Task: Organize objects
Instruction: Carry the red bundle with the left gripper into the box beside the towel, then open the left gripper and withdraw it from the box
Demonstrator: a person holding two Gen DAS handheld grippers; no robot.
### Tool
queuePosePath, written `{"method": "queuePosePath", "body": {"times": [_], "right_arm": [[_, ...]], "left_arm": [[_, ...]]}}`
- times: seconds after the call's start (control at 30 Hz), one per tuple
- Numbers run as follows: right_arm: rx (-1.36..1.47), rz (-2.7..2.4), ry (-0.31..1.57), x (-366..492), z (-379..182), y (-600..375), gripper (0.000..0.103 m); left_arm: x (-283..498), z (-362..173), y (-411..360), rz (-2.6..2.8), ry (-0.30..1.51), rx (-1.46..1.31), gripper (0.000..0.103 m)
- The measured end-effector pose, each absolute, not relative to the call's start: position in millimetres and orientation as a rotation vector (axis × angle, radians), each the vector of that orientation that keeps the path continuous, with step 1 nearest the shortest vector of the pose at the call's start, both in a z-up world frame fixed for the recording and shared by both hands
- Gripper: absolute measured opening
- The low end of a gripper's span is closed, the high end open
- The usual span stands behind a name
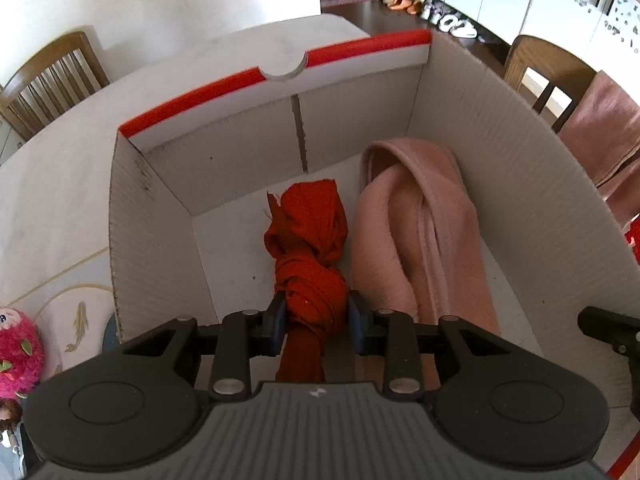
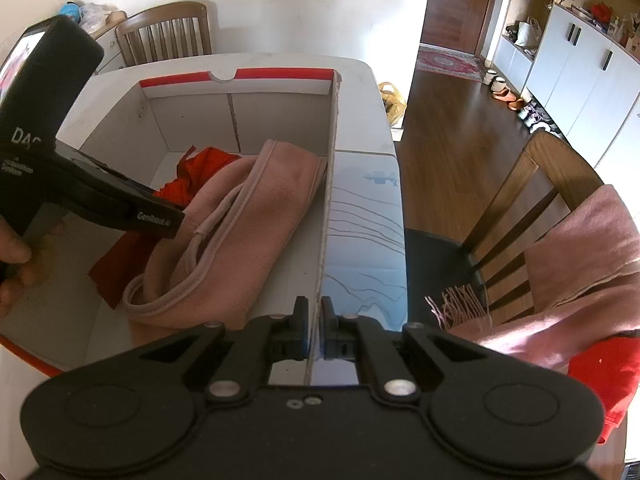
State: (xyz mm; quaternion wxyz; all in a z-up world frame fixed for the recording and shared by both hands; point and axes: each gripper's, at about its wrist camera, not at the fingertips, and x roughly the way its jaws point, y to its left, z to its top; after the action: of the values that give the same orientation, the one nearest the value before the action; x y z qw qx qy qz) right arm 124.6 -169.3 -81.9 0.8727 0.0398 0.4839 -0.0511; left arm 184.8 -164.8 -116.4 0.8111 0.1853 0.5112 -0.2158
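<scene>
- Fingers of the left gripper (image 1: 316, 316) are clenched on a knotted red cloth (image 1: 310, 240), the blue pads pressing the knot from either side; the cloth's free end runs away toward 12 o'clock in the left wrist view.
- Fingers of the right gripper (image 2: 314, 320) pinch the thin right wall of a white cardboard box (image 2: 326, 200), one finger inside the box and one outside.
- Red cloth: lies low inside the box (image 1: 160, 220), roughly at its middle, with a rolled pink towel (image 1: 420, 220) just beside it at 3 o'clock.
- Pink towel in the right wrist view (image 2: 236, 232): rests along the box's right wall, partly covering the red cloth (image 2: 208, 168) at 10 o'clock.
- Box: open-topped, with a red-edged far flap (image 1: 360, 50) at 12 o'clock; it stands on a pale table (image 1: 60, 180).
- Left gripper's black body (image 2: 80, 192) enters the right wrist view at 9 o'clock, held by the person's hand (image 2: 16, 264).
- Surroundings: a pink plush toy (image 1: 18, 352) on the table at 8 o'clock in the left view; a wooden chair (image 2: 532, 184) draped with a pink fringed scarf (image 2: 572, 264) at 3 o'clock in the right view.
</scene>
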Motion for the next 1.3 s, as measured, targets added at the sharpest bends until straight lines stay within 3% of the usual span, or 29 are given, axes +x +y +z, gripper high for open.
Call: {"method": "queuePosePath", "body": {"times": [0.17,0.33,0.4,1.1,1.3], "right_arm": [[0.082,-0.106,1.012,124.9,-81.5,-169.6,0.004],[0.077,-0.105,1.014,124.9,-81.5,-169.0,0.004],[0.075,-0.105,1.014,124.8,-81.8,-169.0,0.004],[0.054,-0.103,1.022,126.4,-83.2,-167.3,0.004],[0.052,-0.103,1.023,126.4,-83.1,-167.5,0.004]], "left_arm": [[187.0,-116.7,-166.2,-0.465,1.103,0.397,0.034],[183.2,-108.3,-166.8,-0.490,1.068,0.388,0.054],[179.4,-103.7,-166.6,-0.502,1.050,0.391,0.058],[146.8,-33.7,-116.0,-0.509,0.941,0.224,0.058],[141.2,-18.3,-81.0,-0.487,0.906,0.183,0.070]]}}
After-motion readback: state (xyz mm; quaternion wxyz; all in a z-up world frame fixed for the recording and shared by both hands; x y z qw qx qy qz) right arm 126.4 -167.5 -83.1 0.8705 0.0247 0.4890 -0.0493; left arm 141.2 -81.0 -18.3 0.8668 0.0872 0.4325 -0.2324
